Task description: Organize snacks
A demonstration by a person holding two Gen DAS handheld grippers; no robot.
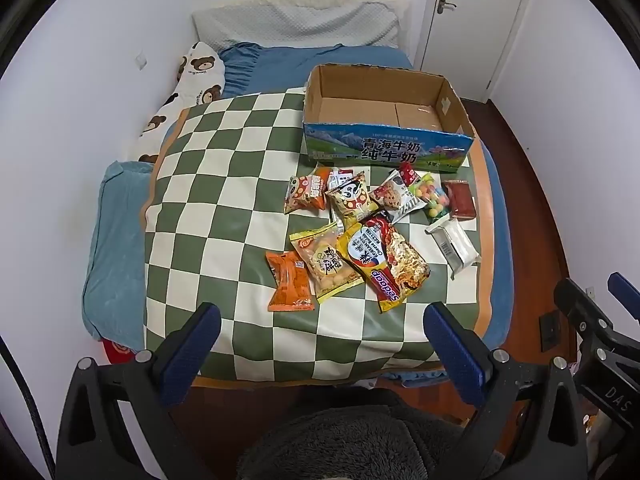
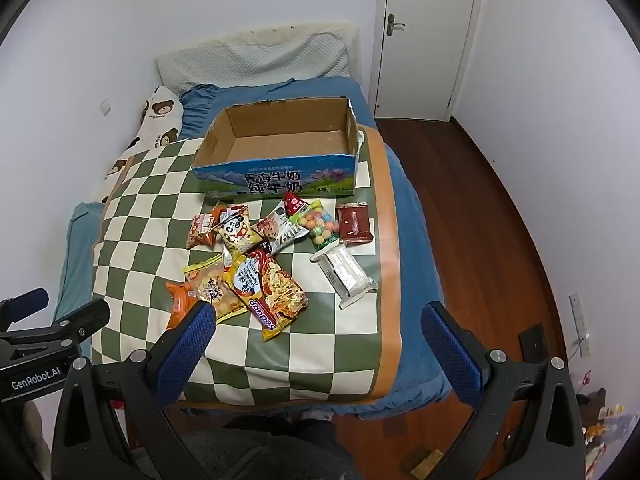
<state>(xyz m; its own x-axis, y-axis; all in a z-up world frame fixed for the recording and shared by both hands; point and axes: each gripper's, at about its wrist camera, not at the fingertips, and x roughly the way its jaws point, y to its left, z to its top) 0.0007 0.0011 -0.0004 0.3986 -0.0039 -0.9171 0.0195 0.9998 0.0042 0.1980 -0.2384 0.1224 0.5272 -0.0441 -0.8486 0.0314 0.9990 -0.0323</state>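
Note:
Several snack packets lie on a green-and-white checked mat (image 1: 208, 184) on a bed. Among them are a yellow-red noodle packet (image 1: 384, 262) (image 2: 270, 290), an orange packet (image 1: 289, 282), a white-silver packet (image 1: 456, 244) (image 2: 346, 274), a dark red packet (image 1: 462, 198) (image 2: 354, 224) and a candy-ball bag (image 1: 434, 200) (image 2: 318, 224). An empty cardboard milk box (image 1: 384, 120) (image 2: 280, 152) stands behind them. My left gripper (image 1: 322, 338) is open and empty, above the mat's near edge. My right gripper (image 2: 320, 340) is open and empty, near the mat's front.
A bear-print pillow (image 1: 192, 84) and blue bedding (image 1: 116, 240) lie to the left. A white door (image 2: 424, 32) and wooden floor (image 2: 480, 220) are to the right. White walls surround the bed.

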